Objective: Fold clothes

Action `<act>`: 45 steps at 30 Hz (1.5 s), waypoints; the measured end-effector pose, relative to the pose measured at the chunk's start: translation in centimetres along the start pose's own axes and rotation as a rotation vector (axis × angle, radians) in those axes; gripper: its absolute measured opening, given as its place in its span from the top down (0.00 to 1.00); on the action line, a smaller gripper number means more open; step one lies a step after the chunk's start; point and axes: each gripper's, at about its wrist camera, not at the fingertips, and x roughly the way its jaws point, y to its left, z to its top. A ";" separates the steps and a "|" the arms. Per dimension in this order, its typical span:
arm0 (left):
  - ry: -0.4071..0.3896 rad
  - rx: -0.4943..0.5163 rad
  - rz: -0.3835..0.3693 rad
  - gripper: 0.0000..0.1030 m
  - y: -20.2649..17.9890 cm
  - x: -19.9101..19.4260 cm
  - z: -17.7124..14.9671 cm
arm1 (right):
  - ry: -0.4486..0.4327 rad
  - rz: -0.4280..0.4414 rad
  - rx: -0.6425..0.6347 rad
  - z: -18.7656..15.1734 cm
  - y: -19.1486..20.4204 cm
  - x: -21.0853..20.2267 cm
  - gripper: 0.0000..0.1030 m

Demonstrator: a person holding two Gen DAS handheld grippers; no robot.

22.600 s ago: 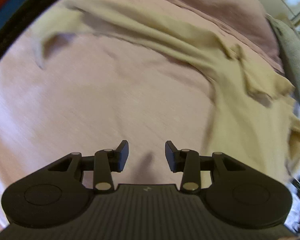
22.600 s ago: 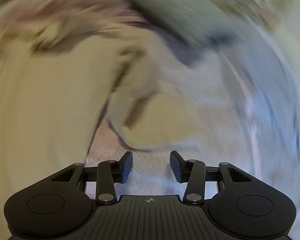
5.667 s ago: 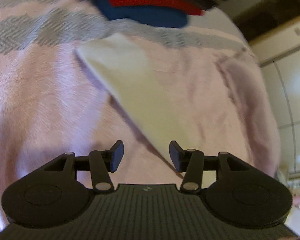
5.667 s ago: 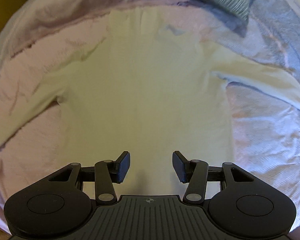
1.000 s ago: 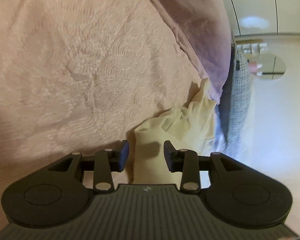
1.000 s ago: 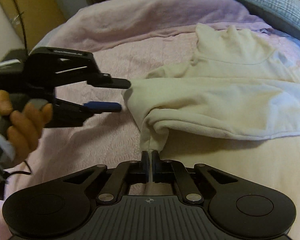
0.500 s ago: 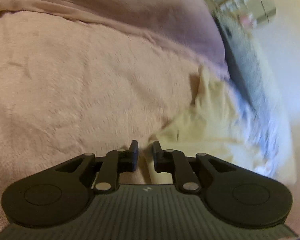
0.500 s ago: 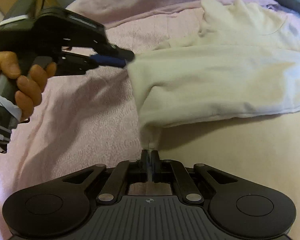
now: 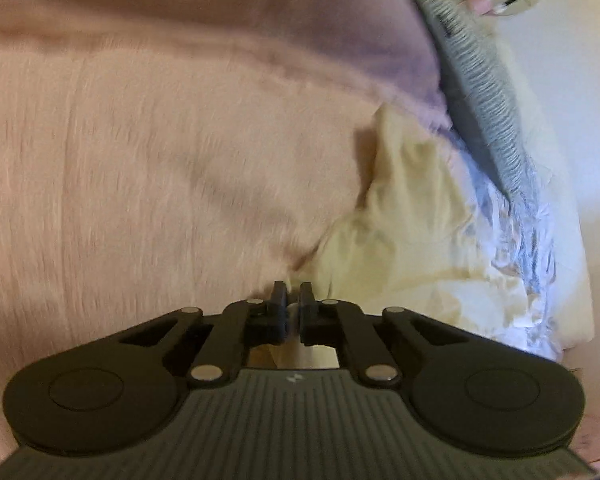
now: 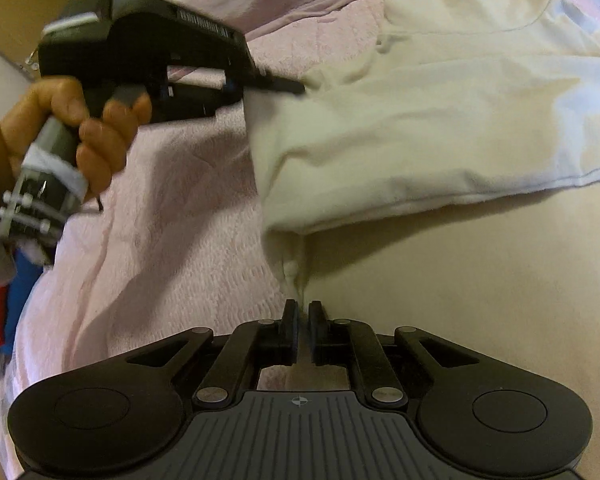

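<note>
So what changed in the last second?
The left gripper, open a second ago, closed on the folded edge of the cream top. The right gripper stayed shut on the top's lower corner; the top still lies folded over on the pink blanket.

A cream sweater (image 10: 440, 120) is lying on a pink bed cover (image 10: 172, 240), its high collar pointing toward the far end of the bed. One side is lying folded over the body (the fold edge is running across, hem seam showing), and the folded layer's two near corners are being pinched and lifted slightly off the bed cover.
</note>
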 end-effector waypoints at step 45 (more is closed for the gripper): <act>-0.119 -0.177 0.146 0.95 -20.7 2.5 -15.5 | -0.485 -0.251 0.776 4.7 -45.5 -34.0 0.60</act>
